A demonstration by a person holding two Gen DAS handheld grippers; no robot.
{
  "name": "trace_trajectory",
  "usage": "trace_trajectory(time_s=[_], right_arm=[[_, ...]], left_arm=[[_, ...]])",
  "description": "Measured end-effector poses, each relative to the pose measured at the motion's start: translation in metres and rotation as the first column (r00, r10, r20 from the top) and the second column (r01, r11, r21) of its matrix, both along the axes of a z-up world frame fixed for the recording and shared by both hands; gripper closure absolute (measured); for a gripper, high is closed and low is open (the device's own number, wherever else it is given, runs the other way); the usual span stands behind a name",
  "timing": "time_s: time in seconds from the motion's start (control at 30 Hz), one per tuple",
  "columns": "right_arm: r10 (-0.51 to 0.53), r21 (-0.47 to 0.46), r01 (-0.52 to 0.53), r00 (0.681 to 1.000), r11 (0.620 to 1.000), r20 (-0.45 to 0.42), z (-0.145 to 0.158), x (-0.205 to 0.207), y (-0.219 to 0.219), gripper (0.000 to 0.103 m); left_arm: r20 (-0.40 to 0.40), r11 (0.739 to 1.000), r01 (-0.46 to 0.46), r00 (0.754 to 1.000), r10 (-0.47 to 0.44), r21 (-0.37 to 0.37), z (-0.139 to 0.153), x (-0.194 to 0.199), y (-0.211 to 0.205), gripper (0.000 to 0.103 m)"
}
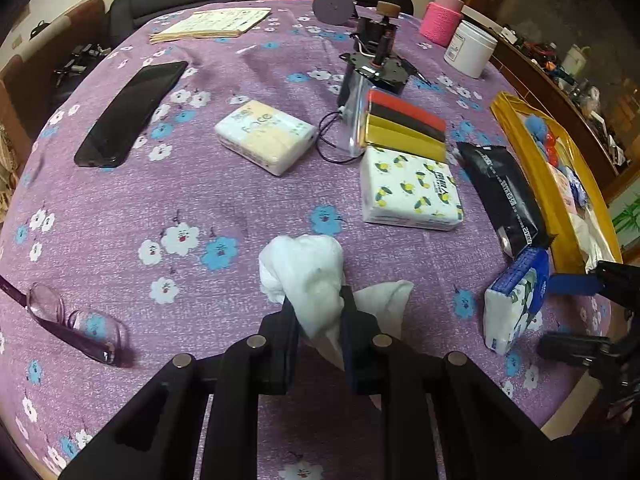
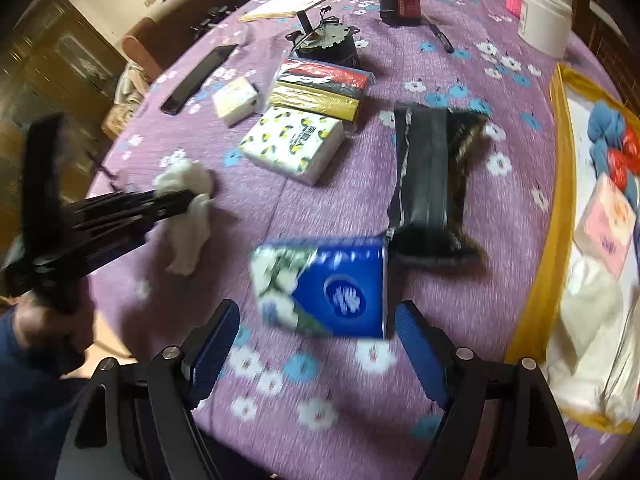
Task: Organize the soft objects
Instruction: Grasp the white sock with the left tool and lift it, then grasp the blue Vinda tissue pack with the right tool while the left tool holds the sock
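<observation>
Progress approx. half: tray (image 2: 560, 184) holds several soft items, four packs remain on table (image 1: 200, 208); left gripper (image 1: 318, 312) clenched on cloth (image 1: 308, 268), right gripper (image 2: 316, 344) released around blue pack (image 2: 332, 288).

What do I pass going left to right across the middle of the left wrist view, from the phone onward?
Black phone → pastel tissue pack → lemon-print tissue pack → black wipes pack → yellow-rimmed bag at the right edge.

Counted on tablecloth: 4 tissue pks (image 1: 410, 190), 1 white cloth (image 1: 308, 276), 1 phone (image 1: 130, 114), 1 pr glasses (image 1: 76, 322).
</observation>
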State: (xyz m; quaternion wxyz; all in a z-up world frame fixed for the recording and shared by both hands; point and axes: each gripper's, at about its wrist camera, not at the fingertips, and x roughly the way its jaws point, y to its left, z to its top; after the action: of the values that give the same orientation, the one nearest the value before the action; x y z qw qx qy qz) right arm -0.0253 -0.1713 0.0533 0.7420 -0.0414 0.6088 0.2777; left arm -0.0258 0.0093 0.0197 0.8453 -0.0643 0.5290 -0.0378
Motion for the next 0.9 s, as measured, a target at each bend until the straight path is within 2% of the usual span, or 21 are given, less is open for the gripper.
trace_trajectory(time_s=[0.07, 0.17, 0.2, 0.27, 0.33, 0.4, 0.43, 0.5, 0.57, 0.6, 0.63, 0.67, 0.7, 0.73, 0.77, 0.8, 0.83, 0.87, 0.9], right_arm=[[0.032, 0.006, -0.032, 0.999, 0.999, 0.015, 0.005, -0.003, -0.004, 0.018], [0.160, -0.026, -0.159, 0.985, 0.987, 0.057, 0.014, -0.005, 0.006, 0.018], [0.230, -0.048, -0.226, 0.969, 0.973, 0.089, 0.019, -0.007, 0.014, 0.018], [0.379, -0.113, -0.364, 0.911, 0.924, 0.161, 0.026, -0.012, 0.029, 0.018], [0.535, -0.215, -0.495, 0.817, 0.842, 0.214, 0.027, -0.018, 0.043, 0.017], [0.678, -0.321, -0.604, 0.702, 0.729, 0.219, 0.021, -0.024, 0.054, 0.017], [0.723, -0.351, -0.638, 0.657, 0.685, 0.214, 0.019, -0.027, 0.057, 0.017], [0.827, -0.434, -0.710, 0.528, 0.555, 0.194, 0.012, -0.036, 0.063, 0.017], [0.893, -0.500, -0.745, 0.417, 0.442, 0.168, 0.000, -0.042, 0.068, 0.017], [0.914, -0.516, -0.758, 0.374, 0.399, 0.157, -0.007, -0.043, 0.070, 0.017], [0.923, -0.531, -0.759, 0.354, 0.376, 0.148, -0.013, -0.043, 0.072, 0.017], [0.929, -0.528, -0.769, 0.348, 0.360, 0.127, -0.018, -0.040, 0.072, 0.017], [0.929, -0.502, -0.789, 0.358, 0.353, 0.090, -0.024, -0.034, 0.073, 0.022], [0.918, -0.481, -0.793, 0.390, 0.373, 0.070, -0.028, -0.027, 0.074, 0.029], [0.897, -0.454, -0.788, 0.438, 0.416, 0.061, -0.029, -0.019, 0.074, 0.044], [0.862, -0.399, -0.781, 0.505, 0.481, 0.051, -0.027, -0.008, 0.072, 0.044], [0.840, -0.370, -0.770, 0.539, 0.520, 0.060, -0.024, -0.002, 0.070, 0.045], [0.804, -0.343, -0.743, 0.590, 0.575, 0.070, -0.021, 0.005, 0.067, 0.049], [0.746, -0.303, -0.699, 0.663, 0.647, 0.062, -0.019, 0.015, 0.064, 0.052]], left_arm=[[0.002, 1.000, 0.002, 1.000, -0.002, -0.005, 0.000, 0.000, 0.000, 0.085], [0.002, 1.000, 0.001, 1.000, -0.001, -0.006, 0.001, -0.001, 0.001, 0.085], [0.003, 1.000, -0.001, 1.000, 0.001, -0.007, 0.001, -0.002, 0.002, 0.085], [0.002, 1.000, -0.007, 1.000, 0.007, -0.007, 0.001, -0.003, 0.003, 0.085], [0.002, 1.000, -0.011, 1.000, 0.011, -0.004, 0.002, -0.004, 0.003, 0.085], [0.000, 1.000, -0.019, 1.000, 0.019, -0.002, 0.002, -0.006, 0.004, 0.085], [-0.001, 1.000, -0.025, 1.000, 0.025, -0.002, 0.002, -0.007, 0.005, 0.085], [-0.004, 0.999, -0.041, 0.999, 0.041, 0.000, 0.002, -0.010, 0.006, 0.085], [-0.004, 0.999, -0.050, 0.999, 0.050, 0.000, 0.002, -0.012, 0.005, 0.085], [-0.004, 0.999, -0.052, 0.999, 0.052, 0.001, 0.002, -0.012, 0.005, 0.085], [-0.004, 0.998, -0.058, 0.998, 0.058, 0.003, 0.002, -0.013, 0.004, 0.085], [-0.004, 0.998, -0.061, 0.998, 0.061, 0.003, 0.002, -0.013, 0.004, 0.085], [-0.004, 0.998, -0.063, 0.998, 0.063, 0.004, 0.002, -0.014, 0.004, 0.085], [-0.005, 0.998, -0.068, 0.998, 0.068, 0.007, 0.002, -0.014, 0.003, 0.085], [-0.004, 0.998, -0.070, 0.998, 0.070, 0.009, 0.002, -0.014, 0.003, 0.085], [-0.003, 0.997, -0.071, 0.997, 0.071, 0.010, 0.002, -0.015, 0.002, 0.085], [-0.002, 0.997, -0.072, 0.997, 0.072, 0.012, 0.002, -0.015, 0.002, 0.085], [-0.002, 0.997, -0.072, 0.997, 0.072, 0.014, 0.002, -0.015, 0.001, 0.085], [-0.002, 0.997, -0.071, 0.997, 0.071, 0.015, 0.002, -0.014, 0.001, 0.085]])
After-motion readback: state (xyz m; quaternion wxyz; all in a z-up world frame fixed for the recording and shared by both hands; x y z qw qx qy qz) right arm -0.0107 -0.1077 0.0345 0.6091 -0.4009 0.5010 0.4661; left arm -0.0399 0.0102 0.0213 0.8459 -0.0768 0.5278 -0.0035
